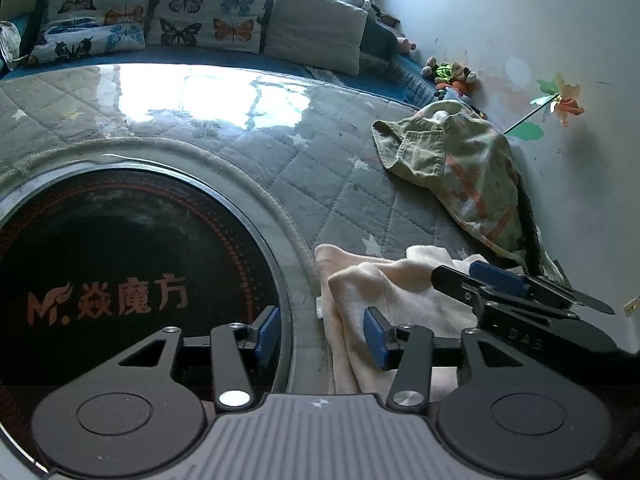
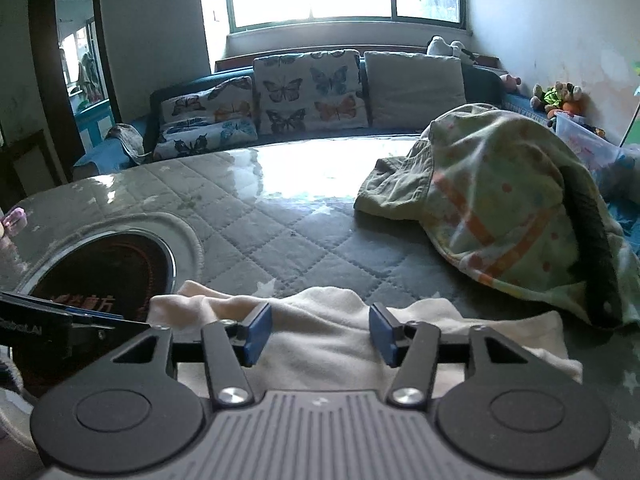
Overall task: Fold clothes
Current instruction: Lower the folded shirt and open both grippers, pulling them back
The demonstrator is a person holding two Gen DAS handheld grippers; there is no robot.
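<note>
I see left gripper point(image 1: 320, 330): jaws half spread, holding nothing, cream cloth point(image 1: 400, 292) at 3 o'clock | right gripper point(image 2: 320, 334): jaws half spread over cream cloth point(image 2: 320, 344), not pinching.

left gripper point(image 1: 322, 332): fingers apart, pitched downward | right gripper point(image 2: 320, 334): fingers apart, pitched downward

Worktop point(image 2: 280, 216): quilted grey cover, glossy sheet over it
Cooktop point(image 1: 132, 264): round, black, inset
Cushions point(image 2: 308, 88): butterfly print, on sofa
Soft toys point(image 2: 558, 94): by wall
</note>
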